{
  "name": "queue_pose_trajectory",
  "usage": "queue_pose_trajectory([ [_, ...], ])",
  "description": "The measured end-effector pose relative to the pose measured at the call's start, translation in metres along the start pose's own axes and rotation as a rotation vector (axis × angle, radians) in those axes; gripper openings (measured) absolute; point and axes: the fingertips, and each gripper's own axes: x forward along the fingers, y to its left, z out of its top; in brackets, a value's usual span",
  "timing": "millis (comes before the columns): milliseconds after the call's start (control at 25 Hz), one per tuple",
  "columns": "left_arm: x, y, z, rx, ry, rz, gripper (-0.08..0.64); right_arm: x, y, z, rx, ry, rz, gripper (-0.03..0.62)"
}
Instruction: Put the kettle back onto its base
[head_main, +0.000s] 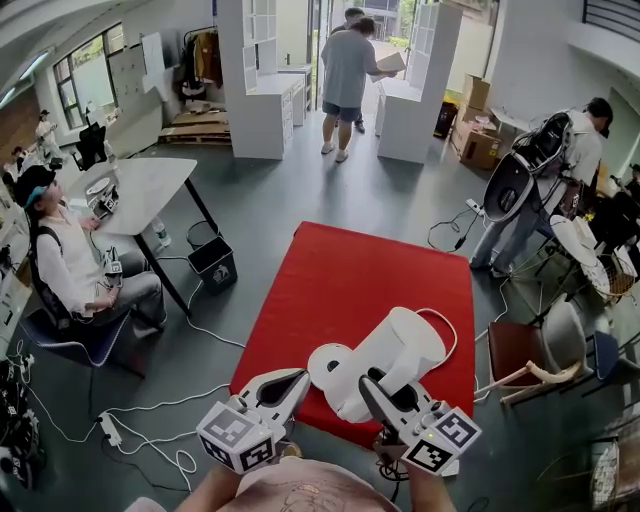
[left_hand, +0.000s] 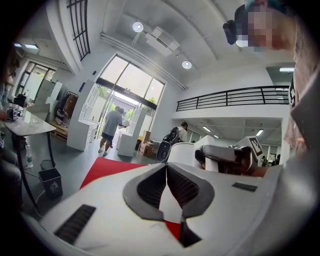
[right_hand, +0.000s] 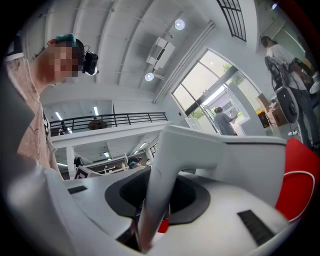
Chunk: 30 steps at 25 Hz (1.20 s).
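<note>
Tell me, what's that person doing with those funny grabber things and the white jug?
A person is working with a gripper in each hand over a red table. The right gripper is clamped on the handle of a white kettle and holds it tilted. The kettle's round base lies on the table just beside it, and the kettle is not sitting on it yet. The left gripper is next to the base with its jaws together, holding nothing.
</note>
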Motion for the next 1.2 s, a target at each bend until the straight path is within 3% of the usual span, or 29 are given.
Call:
queue_pose_trajectory([
  [520, -0.001, 0.021, -0.004, -0.009, 0.004, 0.038, -0.012, 0.063, -0.041, -0.015, 0.004, 0.034, 0.034, 0.121],
  [1200, 0.000, 0.044, -0.006, -0.015, 0.021, 0.100, -0.012, 0.090, -0.066, -0.047, 0.006, 0.094, 0.045, 0.121],
])
